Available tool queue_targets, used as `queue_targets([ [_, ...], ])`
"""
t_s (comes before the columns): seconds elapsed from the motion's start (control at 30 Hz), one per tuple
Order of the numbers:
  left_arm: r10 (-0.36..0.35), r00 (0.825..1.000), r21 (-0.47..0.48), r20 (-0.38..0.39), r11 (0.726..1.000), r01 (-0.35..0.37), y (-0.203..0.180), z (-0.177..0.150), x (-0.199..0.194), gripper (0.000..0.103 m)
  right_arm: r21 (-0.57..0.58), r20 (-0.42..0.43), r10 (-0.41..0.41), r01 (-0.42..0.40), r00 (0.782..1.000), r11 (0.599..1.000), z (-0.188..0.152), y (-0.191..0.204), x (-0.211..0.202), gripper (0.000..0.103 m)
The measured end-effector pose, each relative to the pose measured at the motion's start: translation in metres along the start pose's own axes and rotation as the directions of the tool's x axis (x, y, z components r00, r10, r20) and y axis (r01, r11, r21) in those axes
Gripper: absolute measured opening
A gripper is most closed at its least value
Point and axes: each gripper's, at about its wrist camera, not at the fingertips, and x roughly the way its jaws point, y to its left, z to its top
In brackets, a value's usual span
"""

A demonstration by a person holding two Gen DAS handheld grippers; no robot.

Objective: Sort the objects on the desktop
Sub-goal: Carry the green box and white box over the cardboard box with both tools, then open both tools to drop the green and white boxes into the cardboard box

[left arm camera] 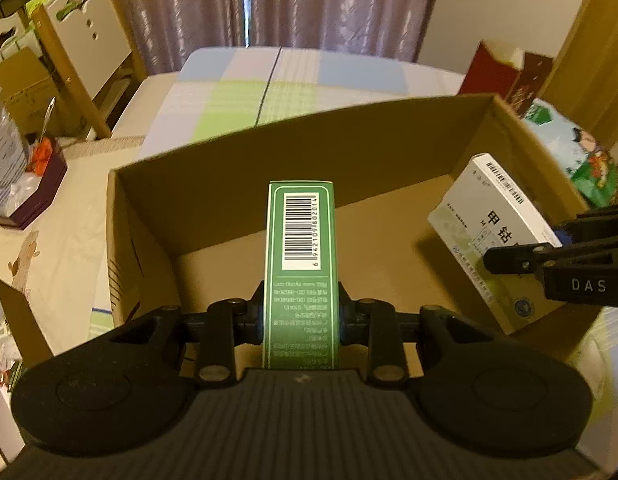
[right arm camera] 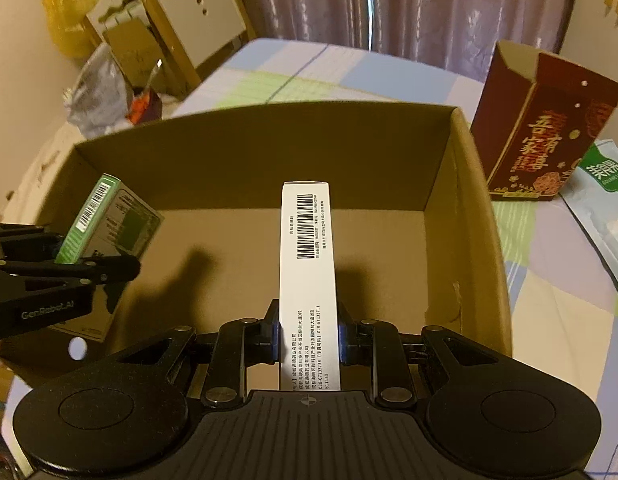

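Grippers in both your hands are clamped on cartons above an open cardboard box. Your left gripper point(left arm camera: 301, 312) pinches a narrow green carton point(left arm camera: 301, 248) by its long sides, barcode face up, the carton pointing forward over the box floor. Your right gripper point(right arm camera: 309, 332) grips a slim white carton point(right arm camera: 307, 264) the same way, its barcode and printed text facing the camera. Each carton fills the gap between its fingers, so both jaws stand narrow and loaded.

From the left wrist view, you see the right gripper entering at the right edge with the white carton tilted above the box's right side. From the right wrist view, the left gripper comes in at the left edge, the green carton tilted above the box's left side.

Below both cartons lies the cardboard box point(left arm camera: 269, 148), its brown floor bare where visible and its back wall upright. It sits on a surface covered with a pastel checked cloth point(left arm camera: 245, 92). Just beyond the box's right corner stands a dark red gift box point(right arm camera: 545, 132) with gold lettering, a printed plastic bag point(right arm camera: 601, 208) beside it. Farther back to the left sit white chair backs point(left arm camera: 85, 32), and mauve curtains point(left arm camera: 309, 4) hang across the rear.
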Motion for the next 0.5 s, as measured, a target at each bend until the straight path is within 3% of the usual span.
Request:
queue_targets([
  [0.5, 0.04, 0.996, 0.002, -0.081, 0.999, -0.04, 0.0, -0.003, 0.027, 0.026, -0.061, -0.066, -0.056, 0.052, 0.996, 0.997, 0.003, -0.009, 0.016, 0.024],
])
